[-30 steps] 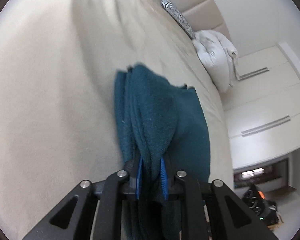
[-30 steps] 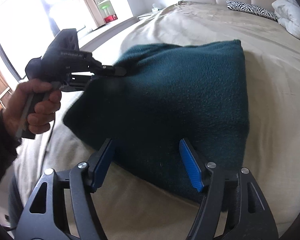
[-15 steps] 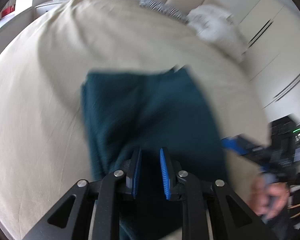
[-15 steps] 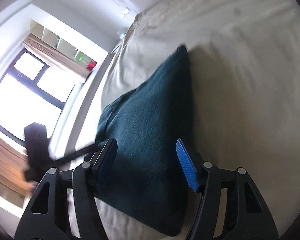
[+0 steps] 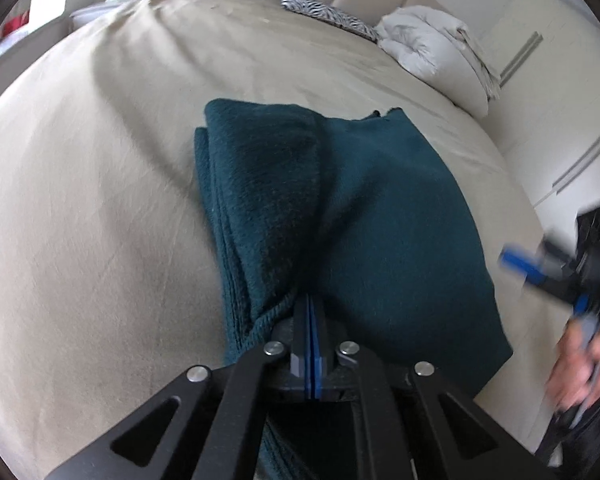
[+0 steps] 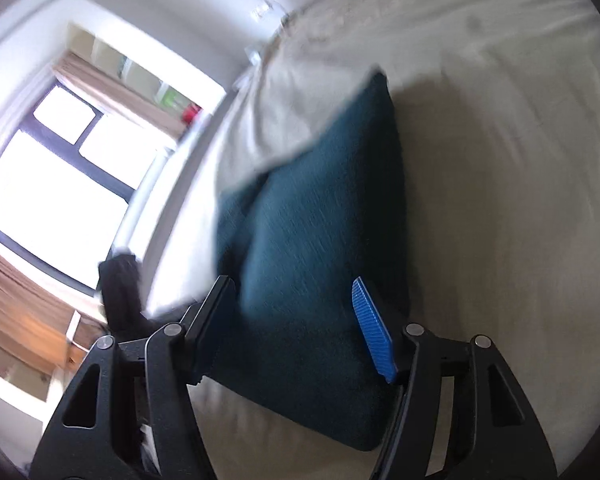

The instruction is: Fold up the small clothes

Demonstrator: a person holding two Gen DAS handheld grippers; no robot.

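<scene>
A dark teal knitted garment (image 5: pixel 360 220) lies folded on the beige bed (image 5: pixel 100 200), with a thicker fold along its left side. My left gripper (image 5: pixel 311 304) sits at the garment's near edge. Its blue pads are pressed flat together and no cloth shows between them; a rolled hem lies just to their left. The right wrist view shows the garment (image 6: pixel 320 240) from its near corner. My right gripper (image 6: pixel 296 320) hangs open over that corner, pads apart and off the cloth. A blurred hand holds the right gripper (image 5: pixel 540 276) at the right edge.
A white bundled duvet (image 5: pixel 432 48) and a zebra-print pillow (image 5: pixel 324 12) lie by the padded headboard. White wardrobe doors (image 5: pixel 560 100) stand to the right. A bright window (image 6: pixel 52 184) is beyond the bed's left side. Bare sheet surrounds the garment.
My left gripper let the cloth fold out of its pads and shut, while rolling. My right gripper rolled and swung toward the garment's near corner, staying open.
</scene>
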